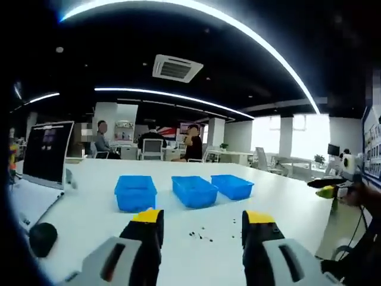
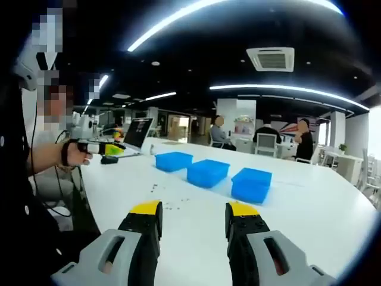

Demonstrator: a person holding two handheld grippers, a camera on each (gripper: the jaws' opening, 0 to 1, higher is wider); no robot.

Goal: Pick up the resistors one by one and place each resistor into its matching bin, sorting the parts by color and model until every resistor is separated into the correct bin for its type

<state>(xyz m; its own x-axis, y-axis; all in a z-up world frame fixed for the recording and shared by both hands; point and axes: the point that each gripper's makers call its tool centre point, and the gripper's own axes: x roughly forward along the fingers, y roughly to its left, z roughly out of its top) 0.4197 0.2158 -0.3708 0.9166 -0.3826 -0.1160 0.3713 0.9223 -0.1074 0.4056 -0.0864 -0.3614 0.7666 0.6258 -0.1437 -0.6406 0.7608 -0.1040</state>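
Three blue bins stood in a row on a white table (image 1: pixel 280 196), the largest surface in both views. In the left gripper view, the left bin (image 1: pixel 135 192), the middle bin (image 1: pixel 194 190) and the right bin (image 1: pixel 232 186) lay just beyond the scattered resistors (image 1: pixel 200 235), small dark specks loose on the table on the near side of the middle bin. In the right gripper view the same row ran obliquely, with one bin (image 2: pixel 173 161) farthest, one (image 2: pixel 208 172) between, and one (image 2: pixel 251 183) nearest; the resistors (image 2: pixel 169 203) lay on the table to the near left of that row, none of them visibly inside a bin.

A laptop (image 1: pixel 46 152) stood open on the table well to the left of the bins in the left gripper view, with a dark rounded object (image 1: pixel 43 238) nearer the camera. People sat at desks (image 1: pixel 152 145) far behind the bins.

The left gripper (image 1: pixel 201 223) hovered above the table short of the resistors, its yellow-tipped jaws apart with nothing between them. The right gripper (image 2: pixel 191 215) was likewise held over the table, its jaws apart and empty. In the right gripper view a person's hand (image 2: pixel 72 152) held the other gripper well to the left of the bins.
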